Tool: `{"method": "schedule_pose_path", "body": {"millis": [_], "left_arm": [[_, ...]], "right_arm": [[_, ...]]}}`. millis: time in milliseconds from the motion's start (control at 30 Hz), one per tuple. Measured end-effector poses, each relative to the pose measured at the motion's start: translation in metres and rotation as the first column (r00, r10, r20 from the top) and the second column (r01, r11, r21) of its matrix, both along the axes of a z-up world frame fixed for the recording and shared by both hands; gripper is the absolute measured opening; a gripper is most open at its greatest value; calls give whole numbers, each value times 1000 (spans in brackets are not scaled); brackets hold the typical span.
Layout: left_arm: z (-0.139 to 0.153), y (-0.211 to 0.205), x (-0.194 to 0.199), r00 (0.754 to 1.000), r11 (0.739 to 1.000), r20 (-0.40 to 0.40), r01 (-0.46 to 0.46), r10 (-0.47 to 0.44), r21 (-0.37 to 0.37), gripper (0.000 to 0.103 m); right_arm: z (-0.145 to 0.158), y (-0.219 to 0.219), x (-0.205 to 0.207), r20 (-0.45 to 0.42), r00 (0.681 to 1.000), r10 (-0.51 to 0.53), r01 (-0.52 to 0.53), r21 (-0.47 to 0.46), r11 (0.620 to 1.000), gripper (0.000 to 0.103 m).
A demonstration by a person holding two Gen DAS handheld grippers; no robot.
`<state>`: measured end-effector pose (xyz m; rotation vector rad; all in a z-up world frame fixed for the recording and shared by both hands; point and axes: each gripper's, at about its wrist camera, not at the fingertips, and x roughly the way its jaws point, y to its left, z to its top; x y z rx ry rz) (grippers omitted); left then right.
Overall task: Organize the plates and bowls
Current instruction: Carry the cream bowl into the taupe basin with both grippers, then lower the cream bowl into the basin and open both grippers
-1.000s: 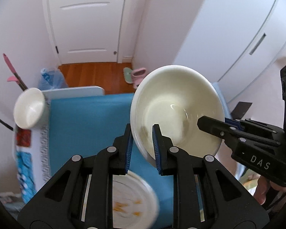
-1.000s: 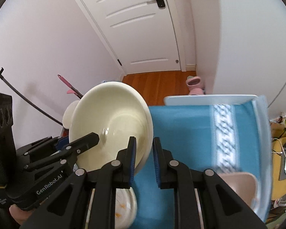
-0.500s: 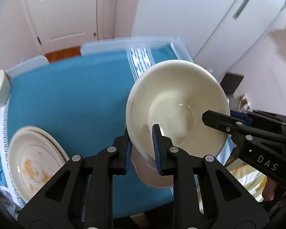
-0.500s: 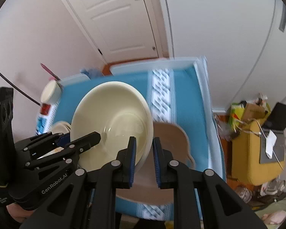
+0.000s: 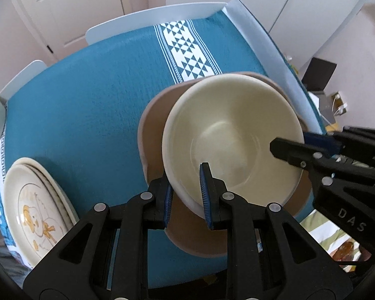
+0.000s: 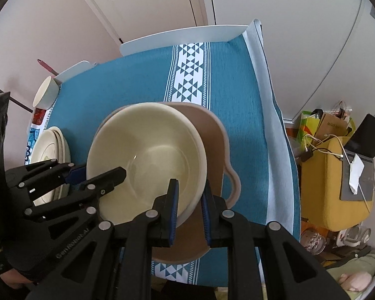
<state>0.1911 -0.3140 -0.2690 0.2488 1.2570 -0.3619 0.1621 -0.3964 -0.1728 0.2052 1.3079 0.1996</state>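
Left gripper (image 5: pixel 186 195): my fingers are clamped on the near-left rim of the cream bowl (image 5: pixel 232 135), one blue pad inside the bowl and one against its outer wall.
Right gripper (image 6: pixel 188 202): my fingers pinch the opposite rim of the same bowl (image 6: pixel 147 155), again one pad inside and one outside.
Cream bowl: I hold it from both sides, mouth up and slightly tilted, over the brown bowl (image 5: pixel 152 130). I cannot tell whether its base touches the brown one.
Brown bowl: it sits on the blue cloth (image 5: pixel 87 95) at the near right part of the worktop, wider than the cream bowl, its rim showing around the cream one; in the right wrist view a handle lug sticks out on its right side (image 6: pixel 233 182).
Plates: a stack of cream plates (image 5: pixel 35 207) lies at the left edge of the cloth, the top one printed with an orange cartoon figure; well apart from the bowls.
Small cup: a white cup (image 6: pixel 46 92) stands at the far left corner of the worktop, near a red-patterned strip.
Cloth: teal, with a white band of triangles (image 6: pixel 188 75) running from far to near under the bowls.
Beside the worktop: a yellow seat (image 6: pixel 335 182) with cables, a paper bag and a dark laptop on it, to my right.
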Motion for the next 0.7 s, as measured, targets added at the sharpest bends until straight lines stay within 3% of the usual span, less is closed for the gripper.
{"method": "schedule_pose_path", "body": {"millis": [700], "left_arm": [[-3,-10,-1,999,995,38,28,-32,97,19]], "right_arm": [[-2,0,2,3,1000,7,-6,-24,1000,16]]}}
